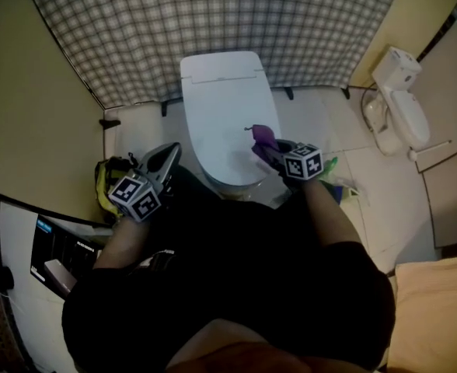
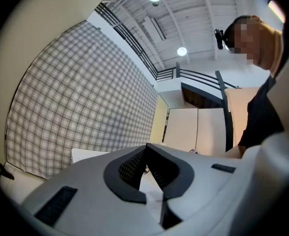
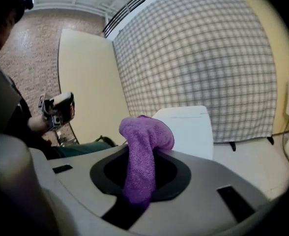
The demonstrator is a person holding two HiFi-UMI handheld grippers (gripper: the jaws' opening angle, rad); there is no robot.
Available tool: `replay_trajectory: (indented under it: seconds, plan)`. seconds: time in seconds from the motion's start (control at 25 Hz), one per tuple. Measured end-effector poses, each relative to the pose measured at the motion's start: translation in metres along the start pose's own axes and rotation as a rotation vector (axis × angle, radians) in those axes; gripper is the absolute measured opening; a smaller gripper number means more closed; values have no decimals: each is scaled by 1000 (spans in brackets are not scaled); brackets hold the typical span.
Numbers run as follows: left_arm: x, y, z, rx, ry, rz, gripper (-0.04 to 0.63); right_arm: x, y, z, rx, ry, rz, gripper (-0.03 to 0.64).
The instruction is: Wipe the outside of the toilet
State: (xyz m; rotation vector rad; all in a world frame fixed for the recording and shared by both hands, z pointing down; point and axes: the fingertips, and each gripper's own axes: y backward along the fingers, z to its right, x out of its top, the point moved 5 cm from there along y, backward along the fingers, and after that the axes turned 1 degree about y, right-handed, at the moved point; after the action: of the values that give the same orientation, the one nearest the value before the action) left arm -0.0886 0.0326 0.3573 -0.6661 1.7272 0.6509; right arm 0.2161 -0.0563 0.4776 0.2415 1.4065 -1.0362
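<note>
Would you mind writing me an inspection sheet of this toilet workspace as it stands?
Surface: pale floor, tile lines visible at right.
Job's things: white toilet, lid down; purple cloth.
Clutter: yellow-and-black item left of the toilet; green item to its right; second white fixture at far right.
Grippers: right gripper shut on the cloth, over the lid's right side, contact unclear; left gripper shut and empty, off the toilet's left side.
Cables: nothing seen.
Surroundings: checked backdrop behind the toilet; yellow walls.
</note>
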Motion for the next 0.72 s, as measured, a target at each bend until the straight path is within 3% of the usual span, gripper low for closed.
replay_trajectory:
  seconds: [0.12, 0.36, 0.72]
  plan:
    - [-8, -16, -9, 28, 21, -21, 4, 10, 25, 46, -67, -104, 103, 91]
    - [-14, -50, -29, 95, 70, -63, 4, 31, 32, 130, -172, -220, 195, 91]
    - [-23, -66, -60, 160, 96, -103, 3, 66, -4, 196, -210, -292, 262, 92]
